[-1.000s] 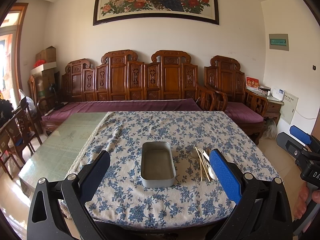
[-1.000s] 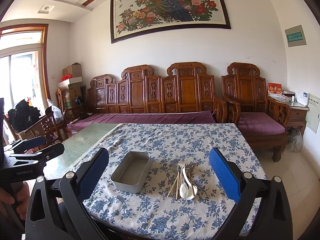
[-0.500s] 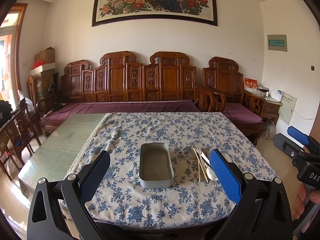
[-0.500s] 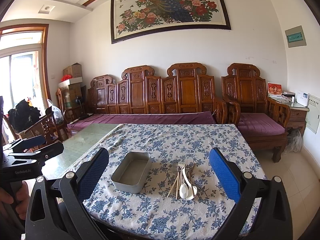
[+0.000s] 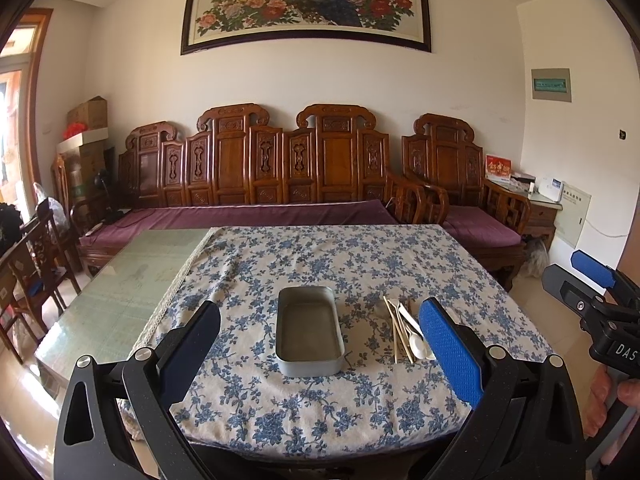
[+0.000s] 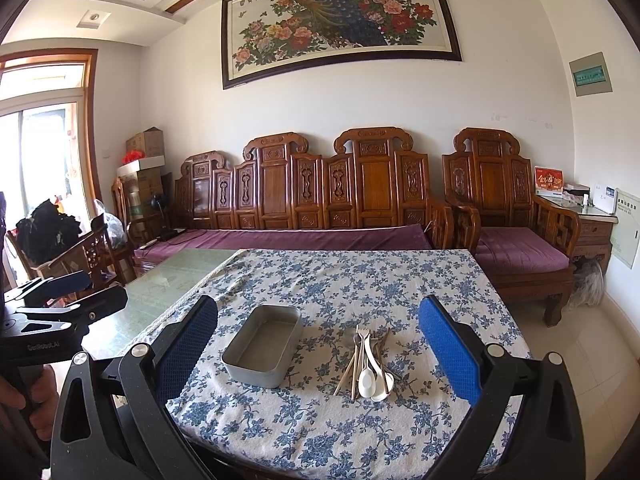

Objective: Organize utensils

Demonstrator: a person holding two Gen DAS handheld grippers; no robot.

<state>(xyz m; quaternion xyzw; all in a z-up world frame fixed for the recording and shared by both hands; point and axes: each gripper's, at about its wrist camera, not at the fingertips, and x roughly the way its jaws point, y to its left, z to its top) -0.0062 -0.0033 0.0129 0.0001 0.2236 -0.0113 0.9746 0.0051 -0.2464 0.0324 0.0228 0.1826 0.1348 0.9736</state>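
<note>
Basically nothing grabbed yet: left gripper (image 5: 320,344) and right gripper (image 6: 318,344) both have jaws spread wide, empty, short of the table. Tin (image 5: 310,334) lies ahead between the left jaws; utensils (image 6: 366,364) lie ahead between the right jaws, just right of the tin. Risk: thin chopsticks (image 6: 347,368) and glossy white spoons (image 6: 370,378) lie piled and overlapping, so a pinch may take several or slip; soft floral cloth (image 6: 340,280) may bunch under the pads. Tin is metal, rectangular, rounded corners, empty.
</note>
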